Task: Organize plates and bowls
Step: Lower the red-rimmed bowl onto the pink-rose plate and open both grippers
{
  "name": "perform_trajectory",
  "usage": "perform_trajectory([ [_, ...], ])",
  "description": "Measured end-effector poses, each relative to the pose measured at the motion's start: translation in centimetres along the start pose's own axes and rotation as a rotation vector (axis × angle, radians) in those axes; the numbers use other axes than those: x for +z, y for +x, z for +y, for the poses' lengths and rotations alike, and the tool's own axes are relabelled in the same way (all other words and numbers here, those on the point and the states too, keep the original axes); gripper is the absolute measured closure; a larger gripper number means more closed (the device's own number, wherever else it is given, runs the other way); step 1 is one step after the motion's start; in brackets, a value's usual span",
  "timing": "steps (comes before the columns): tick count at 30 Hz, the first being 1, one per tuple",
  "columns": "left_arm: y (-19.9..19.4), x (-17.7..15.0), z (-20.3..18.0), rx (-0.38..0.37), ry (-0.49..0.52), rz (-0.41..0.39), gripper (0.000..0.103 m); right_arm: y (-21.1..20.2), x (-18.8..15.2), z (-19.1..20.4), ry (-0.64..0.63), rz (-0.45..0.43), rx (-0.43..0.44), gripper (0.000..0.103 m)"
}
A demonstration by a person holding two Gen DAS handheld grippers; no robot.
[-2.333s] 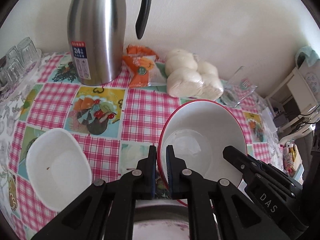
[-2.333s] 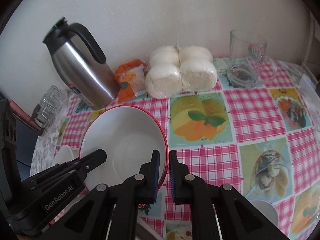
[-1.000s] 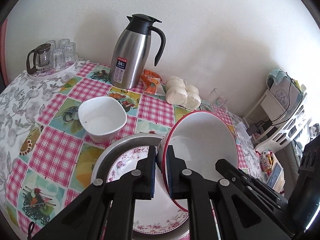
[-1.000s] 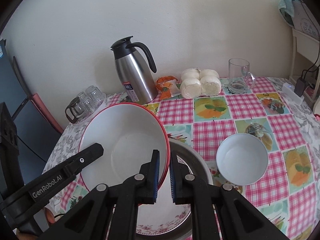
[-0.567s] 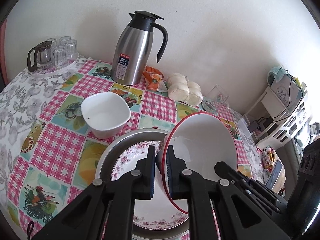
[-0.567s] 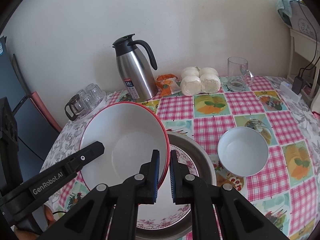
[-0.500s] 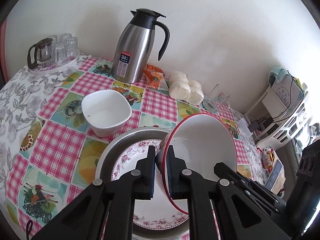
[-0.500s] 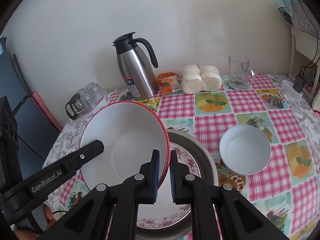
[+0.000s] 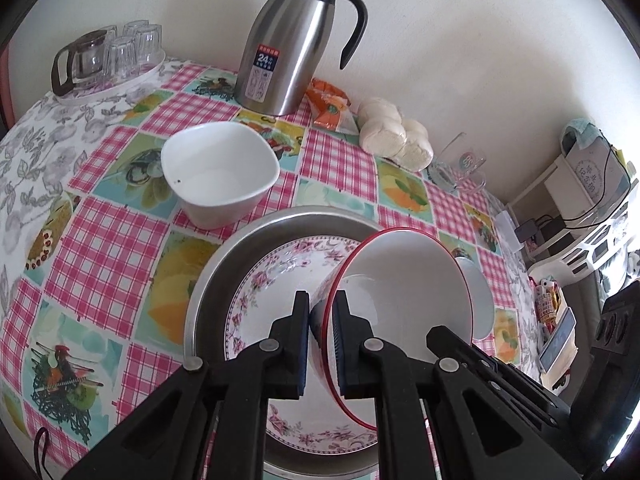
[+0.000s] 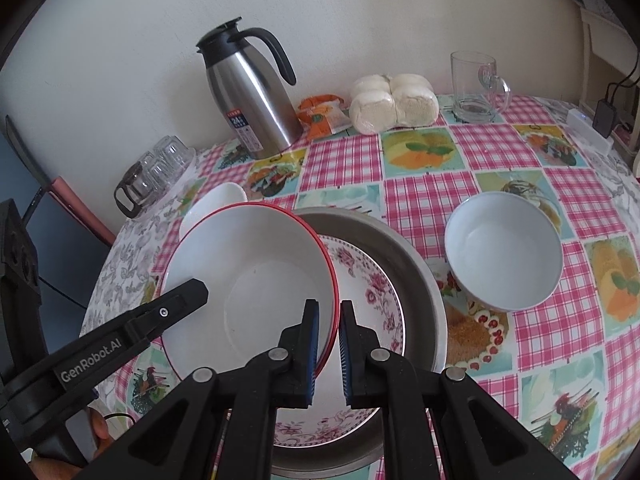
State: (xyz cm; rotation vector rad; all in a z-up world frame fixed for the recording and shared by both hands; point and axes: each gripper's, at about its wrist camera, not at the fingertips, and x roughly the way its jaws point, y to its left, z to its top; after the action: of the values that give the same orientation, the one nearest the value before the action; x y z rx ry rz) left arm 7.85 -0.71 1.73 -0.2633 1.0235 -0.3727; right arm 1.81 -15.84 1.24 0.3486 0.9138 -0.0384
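With both the left gripper (image 9: pixel 322 312) and the right gripper (image 10: pixel 329 320) clamped on the rim of the red-rimmed bowl (image 10: pixel 248 280), we have brought it lower over the floral plate (image 9: pixel 276 276) in the metal basin (image 9: pixel 224 252), so stacking is near.

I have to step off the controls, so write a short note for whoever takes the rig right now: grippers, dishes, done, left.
Left gripper and right gripper: both shut on opposite rims of the red-rimmed bowl, held tilted above the floral plate in the metal basin.
Done: plate in basin.
Left: set the bowl on the plate, release. Then the square white bowl and the round white bowl, both loose on the table.
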Motion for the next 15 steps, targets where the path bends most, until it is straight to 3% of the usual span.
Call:
perform_trajectory([
  [15,1.4,-0.2,0.3,0.021,-0.006,0.041,0.094,1.8,-0.2,-0.5,0.026,0.061,-0.011,0.092],
])
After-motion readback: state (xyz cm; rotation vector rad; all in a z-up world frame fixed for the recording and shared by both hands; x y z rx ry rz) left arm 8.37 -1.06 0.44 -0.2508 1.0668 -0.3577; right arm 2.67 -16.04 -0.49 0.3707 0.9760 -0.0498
